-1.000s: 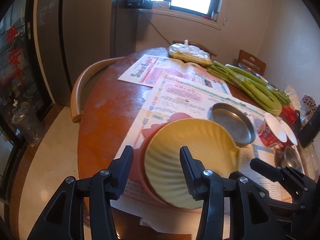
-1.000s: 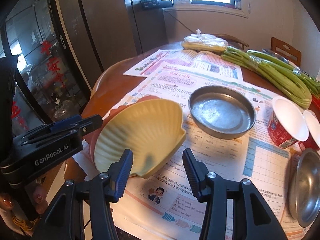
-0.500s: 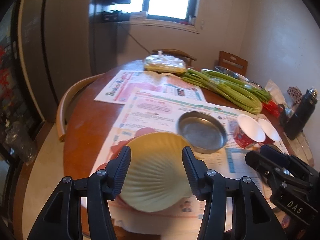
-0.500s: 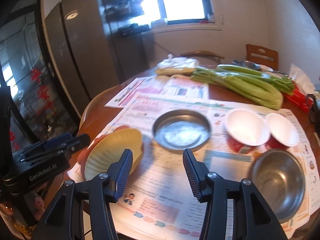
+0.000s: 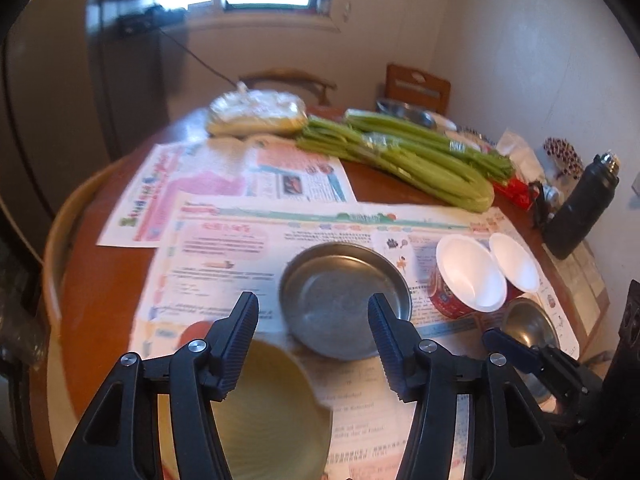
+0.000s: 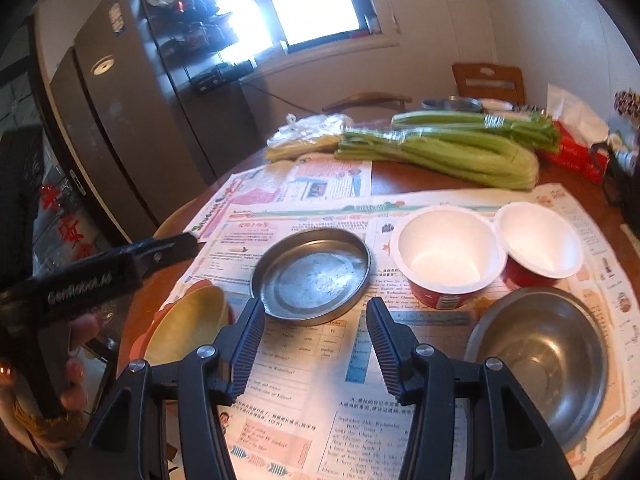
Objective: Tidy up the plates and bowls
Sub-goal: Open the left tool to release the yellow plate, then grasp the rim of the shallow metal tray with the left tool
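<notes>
Both tongs, left [image 5: 313, 335] and right [image 6: 316, 338], spread, empty. Shallow round steel pan [image 6: 311, 275] just ahead: rigid, light, slick; pinch rim. Yellow shell-shaped dish [image 6: 188, 328] left of pan.

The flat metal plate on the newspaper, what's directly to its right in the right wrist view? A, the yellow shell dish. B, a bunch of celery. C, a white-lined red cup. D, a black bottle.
C: in the right wrist view the flat metal plate sits just left of the white-lined red cup; the celery lies farther back, and the yellow shell dish is on the plate's left.
</notes>
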A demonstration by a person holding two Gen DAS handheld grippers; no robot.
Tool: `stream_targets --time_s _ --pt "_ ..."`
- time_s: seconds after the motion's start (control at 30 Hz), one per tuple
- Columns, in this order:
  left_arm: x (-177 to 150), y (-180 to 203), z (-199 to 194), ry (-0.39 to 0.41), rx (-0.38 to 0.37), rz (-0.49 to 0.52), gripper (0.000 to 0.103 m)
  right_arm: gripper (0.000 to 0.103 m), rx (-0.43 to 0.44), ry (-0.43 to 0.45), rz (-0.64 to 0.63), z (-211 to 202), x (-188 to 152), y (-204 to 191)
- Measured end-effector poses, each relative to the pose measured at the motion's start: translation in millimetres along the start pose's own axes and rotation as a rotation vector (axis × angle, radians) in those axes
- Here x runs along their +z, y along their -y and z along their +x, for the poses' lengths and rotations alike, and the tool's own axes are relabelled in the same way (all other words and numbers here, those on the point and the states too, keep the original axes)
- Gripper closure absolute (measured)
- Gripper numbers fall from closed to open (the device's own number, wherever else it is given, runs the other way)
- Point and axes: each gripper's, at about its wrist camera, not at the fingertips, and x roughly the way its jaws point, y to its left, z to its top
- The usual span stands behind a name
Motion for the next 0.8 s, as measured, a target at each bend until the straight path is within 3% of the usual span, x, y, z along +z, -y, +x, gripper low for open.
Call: stream_targets --time_s 0.3,0.6,0.8 --pt "11 -12 67 -0.128 0.034 -0.01 0.044 0.05 -0.03 -0.087 0.035 54 9 7" --pt "14 -20 102 -0.189 0.042 -0.016 0.045 0.05 -0.045 -0.148 0.05 87 10 10" --pt "10 -25 121 -0.24 0.016 -0.038 0.07 0.05 -0.054 -0.18 0.062 104 11 13"
